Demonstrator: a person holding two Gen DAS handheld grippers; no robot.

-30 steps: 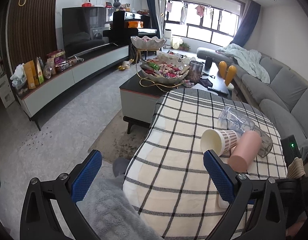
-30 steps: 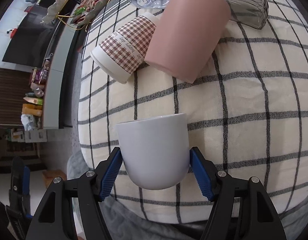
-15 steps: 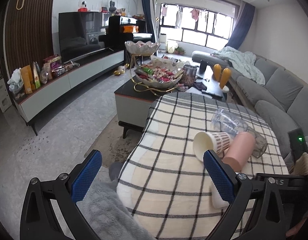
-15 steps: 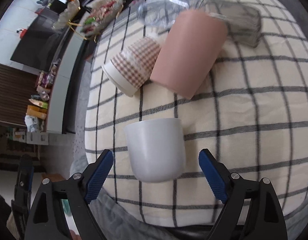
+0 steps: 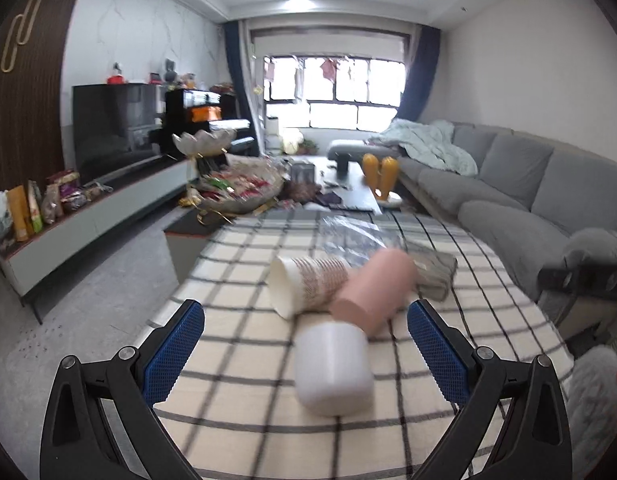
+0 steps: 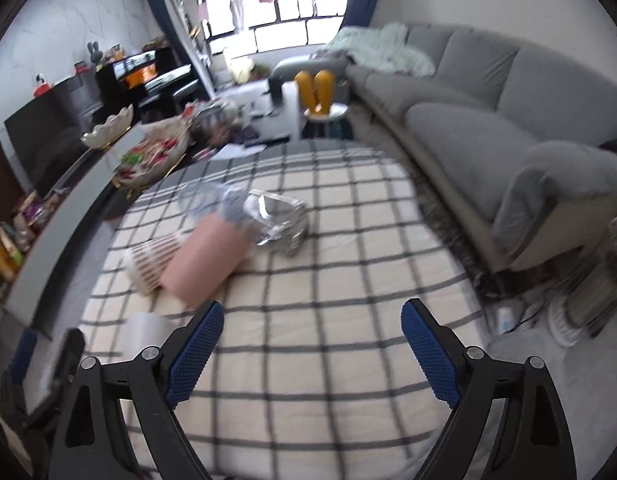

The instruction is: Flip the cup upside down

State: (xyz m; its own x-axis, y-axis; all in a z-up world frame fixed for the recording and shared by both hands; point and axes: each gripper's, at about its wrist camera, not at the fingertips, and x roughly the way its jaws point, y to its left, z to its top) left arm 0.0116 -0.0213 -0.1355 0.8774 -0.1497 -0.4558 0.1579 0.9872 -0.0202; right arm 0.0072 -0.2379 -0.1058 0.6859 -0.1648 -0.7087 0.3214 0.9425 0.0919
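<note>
A white cup (image 5: 332, 368) stands upside down on the checked tablecloth (image 5: 236, 344), free of both grippers. In the right wrist view it (image 6: 146, 330) shows at the left behind my left finger. My left gripper (image 5: 304, 354) is open, with the cup between and just beyond its fingertips. My right gripper (image 6: 312, 354) is open and empty above bare cloth, to the right of the cup. A pink cup (image 5: 374, 294), a houndstooth paper cup (image 5: 308, 284), a clear plastic cup (image 5: 352, 236) and a grey glass (image 5: 432, 272) lie on their sides behind it.
The table's left edge (image 5: 164, 308) drops to the floor. A coffee table (image 5: 348, 196) with a snack bowl (image 5: 236, 190) stands beyond. A grey sofa (image 5: 508, 196) runs along the right. The left gripper's fingers (image 6: 24, 352) show at the lower left in the right wrist view.
My right gripper opened, let go of the white cup and drew back up and to the right. My left gripper swung right, so the cup now lies in front of it.
</note>
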